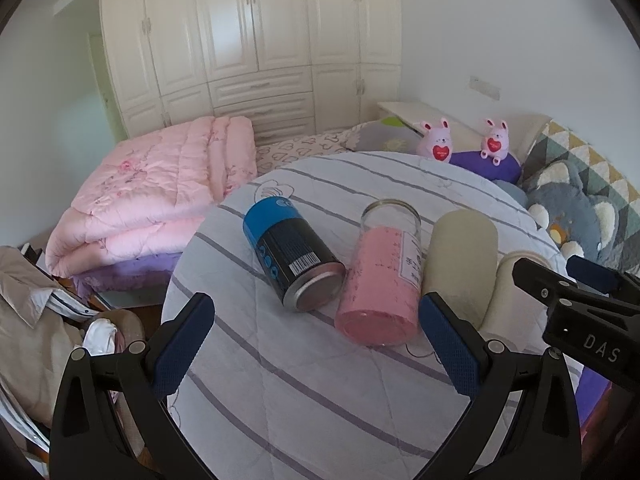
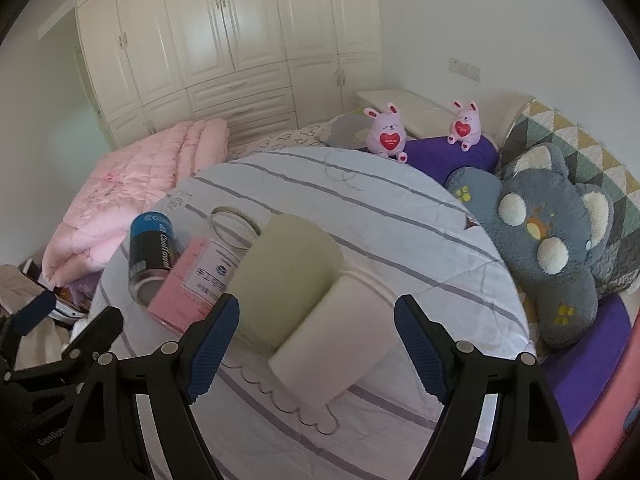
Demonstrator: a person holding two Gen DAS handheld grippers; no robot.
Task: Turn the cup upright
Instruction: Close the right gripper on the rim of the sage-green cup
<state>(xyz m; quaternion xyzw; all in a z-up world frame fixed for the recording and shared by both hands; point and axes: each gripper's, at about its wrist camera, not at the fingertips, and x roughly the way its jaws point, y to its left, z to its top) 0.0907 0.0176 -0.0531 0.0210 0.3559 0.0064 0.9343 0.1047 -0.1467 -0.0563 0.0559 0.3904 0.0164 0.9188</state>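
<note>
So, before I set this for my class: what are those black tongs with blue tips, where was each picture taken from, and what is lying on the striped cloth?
The tongs are two hand-held grippers, one in each of a person's hands, each carrying a wide-angle camera looking along its fingers. One picture comes from the left gripper, the other from the right gripper. Both are open and hold nothing. On the striped cloth four containers lie on their sides in a row: a blue-and-black can, a pink-filled glass jar, a beige cup and a white cup.
</note>
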